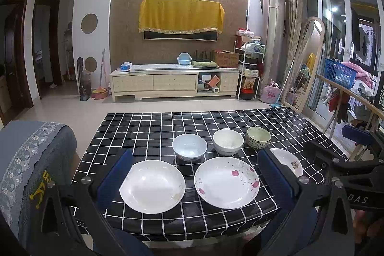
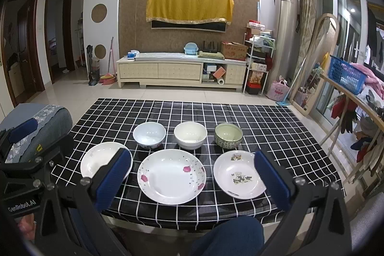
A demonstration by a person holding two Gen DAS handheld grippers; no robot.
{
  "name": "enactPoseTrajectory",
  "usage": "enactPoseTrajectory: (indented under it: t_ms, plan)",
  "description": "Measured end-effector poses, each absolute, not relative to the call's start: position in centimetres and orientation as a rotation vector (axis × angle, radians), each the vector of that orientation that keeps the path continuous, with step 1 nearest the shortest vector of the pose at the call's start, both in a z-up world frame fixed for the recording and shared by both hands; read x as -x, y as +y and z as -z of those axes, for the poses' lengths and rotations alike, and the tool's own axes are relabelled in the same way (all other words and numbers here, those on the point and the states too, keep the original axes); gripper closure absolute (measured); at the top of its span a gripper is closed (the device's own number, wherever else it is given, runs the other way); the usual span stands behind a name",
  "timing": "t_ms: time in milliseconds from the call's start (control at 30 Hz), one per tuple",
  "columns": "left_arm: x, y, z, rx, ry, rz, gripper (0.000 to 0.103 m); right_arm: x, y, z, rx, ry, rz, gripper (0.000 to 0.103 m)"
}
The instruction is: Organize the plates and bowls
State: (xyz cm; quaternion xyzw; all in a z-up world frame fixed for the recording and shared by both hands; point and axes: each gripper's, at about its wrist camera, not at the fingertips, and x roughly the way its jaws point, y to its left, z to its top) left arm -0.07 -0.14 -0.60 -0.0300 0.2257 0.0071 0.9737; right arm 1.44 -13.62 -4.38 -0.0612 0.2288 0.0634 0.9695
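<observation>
Three plates lie in a row near the table's front edge: a plain white plate (image 1: 152,186) (image 2: 100,158) on the left, a pink-flower plate (image 1: 226,182) (image 2: 171,175) in the middle, and a plate with a dark picture (image 1: 286,160) (image 2: 237,174) on the right. Behind them stand a pale blue bowl (image 1: 189,146) (image 2: 149,134), a cream bowl (image 1: 228,142) (image 2: 190,134) and a green patterned bowl (image 1: 258,137) (image 2: 228,135). My left gripper (image 1: 196,181) hangs open above the front edge, holding nothing. My right gripper (image 2: 192,175) is likewise open and holds nothing.
The table (image 1: 148,131) wears a black cloth with a white grid. A chair back with a blue-grey cover (image 1: 31,160) stands at the left. A knee in dark trousers (image 2: 230,236) shows below the front edge. A drying rack with a blue basket (image 2: 345,74) stands at the right.
</observation>
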Motion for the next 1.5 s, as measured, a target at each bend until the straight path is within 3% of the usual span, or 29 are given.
enactPoseTrajectory:
  t_ms: [1500]
  plan:
    - [-0.42,0.34,0.46,0.038,0.479,-0.027,0.0,-1.83,-13.05,4.6,0.128,0.469,-0.142,0.0]
